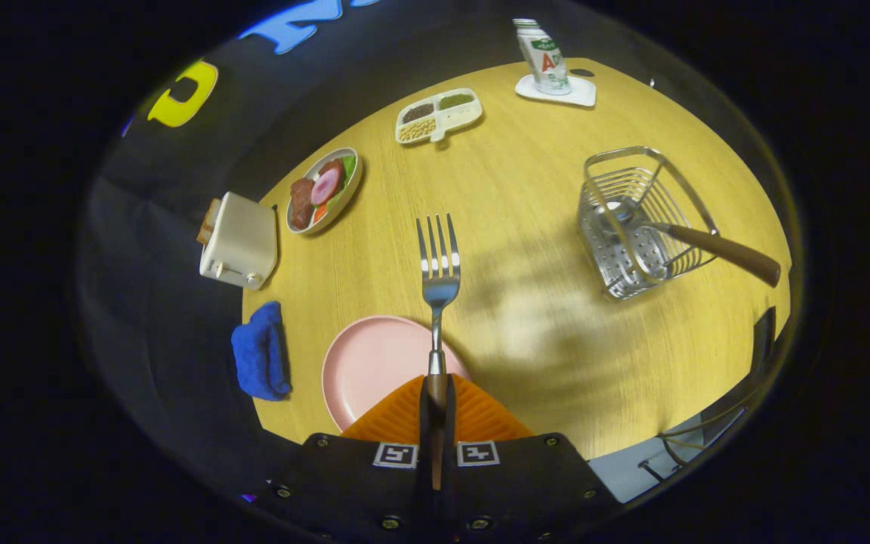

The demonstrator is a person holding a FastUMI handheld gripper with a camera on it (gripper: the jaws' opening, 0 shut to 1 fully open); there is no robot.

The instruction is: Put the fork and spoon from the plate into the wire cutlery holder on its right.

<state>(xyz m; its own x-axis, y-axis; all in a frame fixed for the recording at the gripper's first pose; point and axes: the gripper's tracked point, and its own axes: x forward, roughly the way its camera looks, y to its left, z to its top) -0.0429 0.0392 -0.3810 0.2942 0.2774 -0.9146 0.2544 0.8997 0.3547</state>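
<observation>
While fingers point(436, 393) clench fork point(439, 261) above pink plate point(363, 363) | spoon point(695, 242) in wire holder point(635, 219)

The fork point(439, 264) is polished metal, bright and reflective at the tines, with a wooden-looking handle pressed between the ribbed pads point(480, 415) of the closed gripper point(436, 393). The plate point(374, 363) looks smooth and matt. The wire cutlery holder point(643, 223) is shiny metal with a perforated base; the spoon point(707, 245) in it has a glossy bowl and a smooth wooden handle. The table point(526, 189) shows matt wood grain. The blue cloth point(260, 351) looks soft and nubbly.
</observation>
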